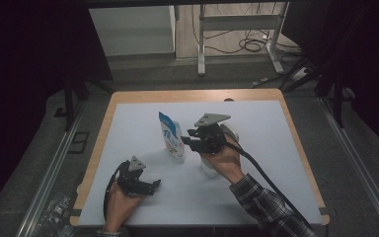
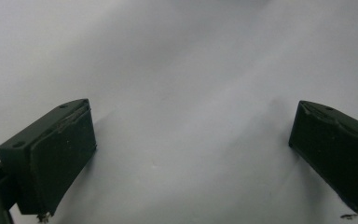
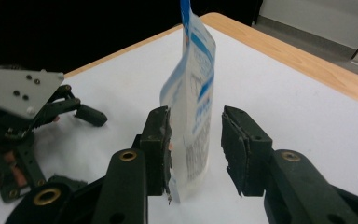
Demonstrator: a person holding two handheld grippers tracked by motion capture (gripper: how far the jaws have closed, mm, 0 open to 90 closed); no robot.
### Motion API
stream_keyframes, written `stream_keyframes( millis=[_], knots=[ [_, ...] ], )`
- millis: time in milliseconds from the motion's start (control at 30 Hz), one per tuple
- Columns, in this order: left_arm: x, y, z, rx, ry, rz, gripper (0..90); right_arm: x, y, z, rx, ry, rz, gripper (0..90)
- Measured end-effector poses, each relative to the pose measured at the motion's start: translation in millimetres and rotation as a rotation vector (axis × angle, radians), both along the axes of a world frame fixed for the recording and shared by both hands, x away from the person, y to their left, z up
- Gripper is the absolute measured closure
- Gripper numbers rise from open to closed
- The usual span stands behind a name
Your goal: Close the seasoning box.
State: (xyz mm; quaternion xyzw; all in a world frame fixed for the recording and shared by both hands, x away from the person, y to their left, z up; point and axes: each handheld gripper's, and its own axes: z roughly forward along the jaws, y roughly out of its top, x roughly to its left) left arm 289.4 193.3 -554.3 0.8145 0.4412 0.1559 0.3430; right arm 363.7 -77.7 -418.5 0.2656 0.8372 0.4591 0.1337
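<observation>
Pouch, white and blue plastic stand-up type (image 1: 171, 134), stands upright near the middle of the white sheet covering the wooden table (image 1: 256, 94), long axis vertical, its flat faces turned roughly left and right in the high view; right gripper (image 1: 191, 139) comes at it from the right, level with its lower half, jaws straddling the pouch edge-on. In the right gripper view the pouch (image 3: 193, 100) sits between the two black pads; left pad looks to be touching or just brushing its side, right pad stands apart with a clear gap, so the jaws are part-open and not clamped, pouch standing on its own base. Left gripper (image 1: 154, 184) rests low on the sheet at near left, well apart from the pouch, jaws spread wide with bare sheet between them in the left gripper view, holding nothing. Right hand is the nearer one by far. Judging from this, pouch has likely been set down and the next move is backing the right gripper straight out to the right along the jaw line; any sideways drift would tip the thin upright pouch, since one pad is so close to it
</observation>
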Motion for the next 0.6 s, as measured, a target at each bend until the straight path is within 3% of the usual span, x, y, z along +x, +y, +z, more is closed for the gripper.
stream_keyframes(
  millis=[233, 433, 600],
  knots=[
    [0.0, 0.0, 0.0, 0.0, 0.0, 0.0, 0.6, -7.3, -22.6, -3.3, 0.015, 0.016, 0.008, 63.3],
    [-0.2, 0.3, 0.2, -0.001, 0.001, 0.001, 0.8, -14.5, -37.9, -3.7, 0.03, 0.004, -0.009, 62.6],
    [-0.6, -0.1, 0.0, -0.007, 0.003, 0.007, 1.1, -20.4, -49.7, -7.2, 0.018, 0.022, 0.014, 76.2]
  ],
)
